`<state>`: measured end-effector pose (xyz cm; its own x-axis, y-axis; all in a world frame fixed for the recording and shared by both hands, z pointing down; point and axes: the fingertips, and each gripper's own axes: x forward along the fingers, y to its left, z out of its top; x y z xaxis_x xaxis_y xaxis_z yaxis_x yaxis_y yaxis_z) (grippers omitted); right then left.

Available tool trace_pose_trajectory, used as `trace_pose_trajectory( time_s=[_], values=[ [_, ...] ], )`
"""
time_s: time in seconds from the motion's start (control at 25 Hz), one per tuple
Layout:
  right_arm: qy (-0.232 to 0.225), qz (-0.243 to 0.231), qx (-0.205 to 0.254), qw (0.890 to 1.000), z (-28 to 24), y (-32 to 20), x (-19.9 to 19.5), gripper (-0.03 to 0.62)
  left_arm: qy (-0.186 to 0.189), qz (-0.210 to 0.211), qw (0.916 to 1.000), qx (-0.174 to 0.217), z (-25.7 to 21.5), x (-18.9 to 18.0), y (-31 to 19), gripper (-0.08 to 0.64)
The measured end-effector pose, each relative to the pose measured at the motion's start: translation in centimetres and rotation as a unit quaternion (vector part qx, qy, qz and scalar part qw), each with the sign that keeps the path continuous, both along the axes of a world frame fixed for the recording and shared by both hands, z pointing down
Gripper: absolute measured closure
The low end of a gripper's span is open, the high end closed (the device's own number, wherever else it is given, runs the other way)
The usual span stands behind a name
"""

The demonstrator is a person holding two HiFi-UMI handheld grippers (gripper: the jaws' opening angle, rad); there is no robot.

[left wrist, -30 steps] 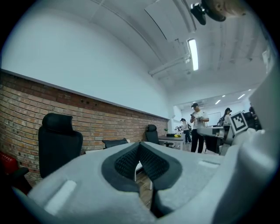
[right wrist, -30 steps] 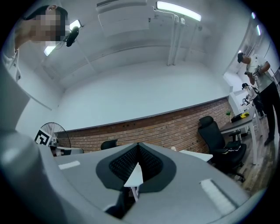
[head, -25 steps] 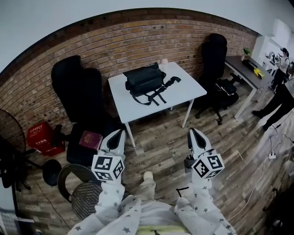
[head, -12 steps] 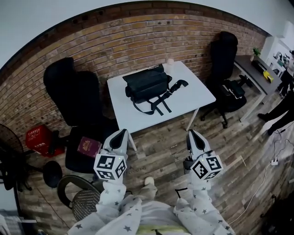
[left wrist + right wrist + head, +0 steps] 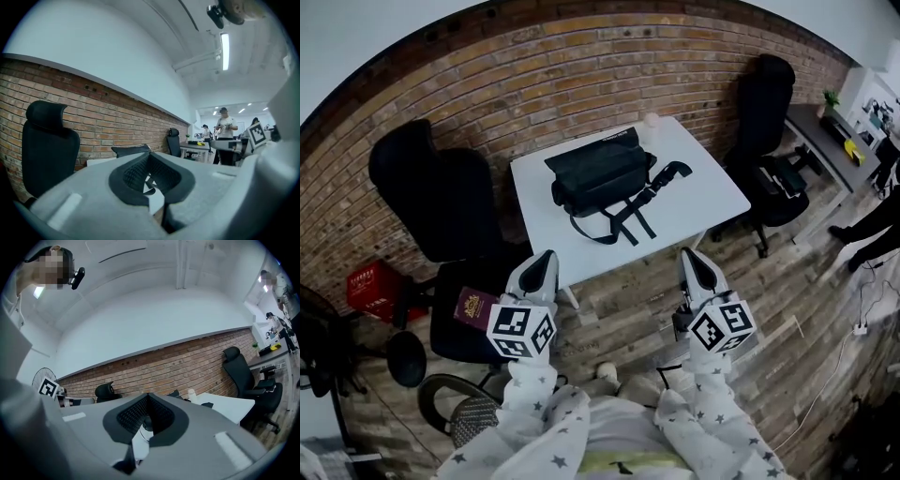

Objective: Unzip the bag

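Observation:
A black bag lies on the far half of a white table, its strap trailing toward me. My left gripper and right gripper are both shut and hold nothing. They hover side by side just short of the table's near edge, well apart from the bag. In the left gripper view the bag shows beyond the closed left gripper. In the right gripper view the right gripper points at the table, and only a dark sliver of the bag shows.
A black office chair stands left of the table, with a maroon book on its seat. Another chair stands to the right. A small pale cup sits at the table's far edge. A red crate, a stool and a desk are nearby.
The table and bag have come nearer and lower in the head view as I step forward. Both grippers stay shut and keep the same spacing.

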<state>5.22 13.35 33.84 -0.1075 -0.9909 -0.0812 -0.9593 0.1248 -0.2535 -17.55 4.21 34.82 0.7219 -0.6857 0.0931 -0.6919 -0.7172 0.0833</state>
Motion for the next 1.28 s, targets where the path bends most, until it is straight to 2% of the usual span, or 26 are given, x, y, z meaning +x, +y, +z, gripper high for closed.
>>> trace_pose_trajectory(
  time_s=[0.44,0.68,0.84,1.04,1.28],
  values=[
    [-0.008,-0.052,-0.019,0.998,1.9,-6.9,-0.6,0.586,-0.011,-0.041,0.9985,-0.034,3.0,-0.6,-4.5,0.561],
    [-0.011,-0.108,-0.033,0.994,3.5,-12.8,-0.4,0.584,-0.002,-0.066,0.9966,-0.05,4.0,0.4,-8.4,0.561],
    [-0.021,-0.169,-0.035,0.985,4.4,-16.6,-1.0,0.584,0.014,-0.086,0.9937,-0.07,5.0,1.2,-11.3,0.561],
    [-0.017,-0.24,-0.062,0.969,6.6,-20.7,-2.7,0.584,0.02,-0.111,0.9902,-0.082,5.9,2.0,-14.1,0.56],
    [-0.001,-0.291,-0.097,0.952,9.1,-24.0,-4.8,0.576,0.025,-0.141,0.9857,-0.088,6.6,2.4,-16.5,0.56]
  ],
)
